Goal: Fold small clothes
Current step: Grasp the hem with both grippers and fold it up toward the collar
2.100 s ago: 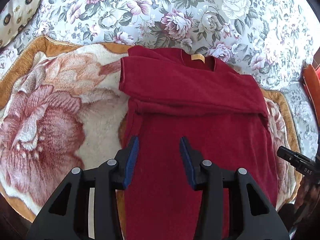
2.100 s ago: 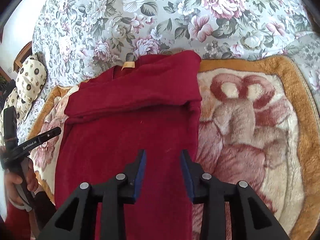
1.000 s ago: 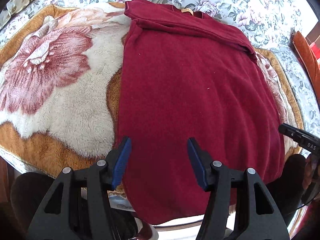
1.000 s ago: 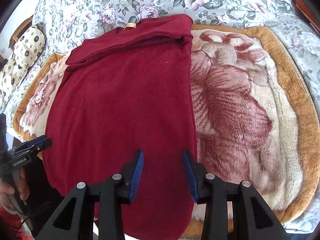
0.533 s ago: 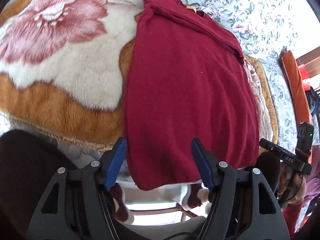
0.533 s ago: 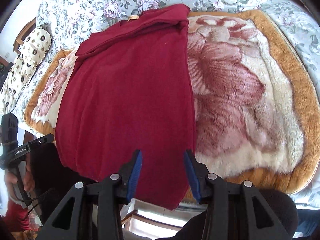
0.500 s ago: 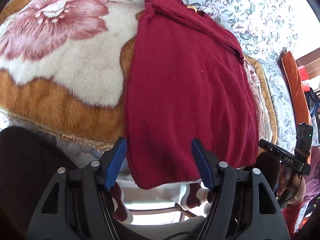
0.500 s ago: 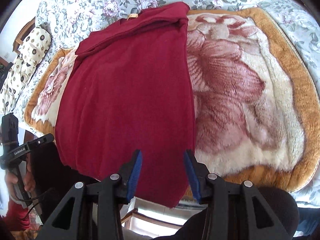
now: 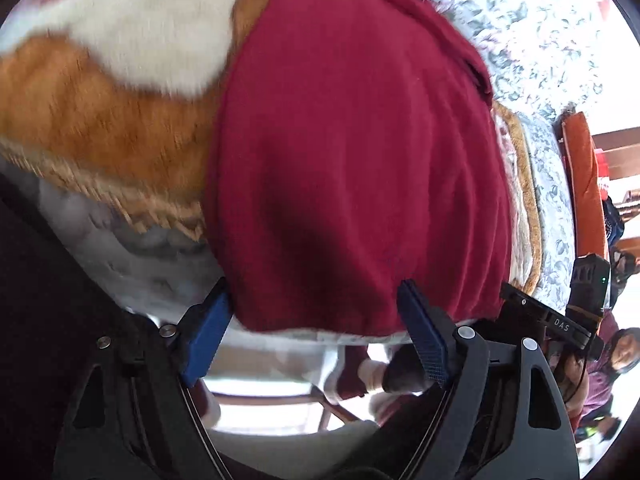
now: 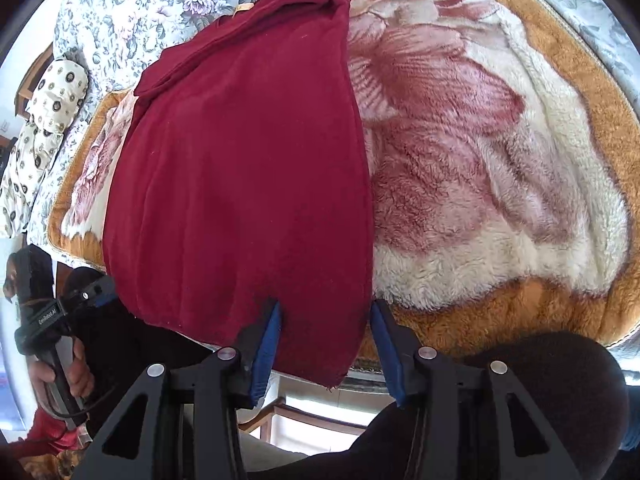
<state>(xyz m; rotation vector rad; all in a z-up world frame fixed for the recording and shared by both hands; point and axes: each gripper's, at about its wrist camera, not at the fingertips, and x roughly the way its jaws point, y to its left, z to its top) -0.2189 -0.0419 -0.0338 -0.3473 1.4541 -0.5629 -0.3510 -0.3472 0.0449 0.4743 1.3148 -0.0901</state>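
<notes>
Floral bed [image 10: 132,4], one blanket [image 10: 500,140], one red top [image 10: 248,168] overhanging near edge. Spotted pillow [image 10: 48,108] only in right view. Left gripper [image 9: 316,312] and right gripper [image 10: 326,316] both opening, hem between, unpinched.

Black two-finger tools with blue pads

Our left gripper [image 9: 316,328] and right gripper [image 10: 326,344] share one build: matte black triangular frames with cut-out windows, round silver screws at the pivots, and flat blue pads lining the fingers [image 9: 208,330]. White lettering marks a black side bar, and a thin black cable trails from the handle. We wear dark trousers and a red sleeve.
</notes>
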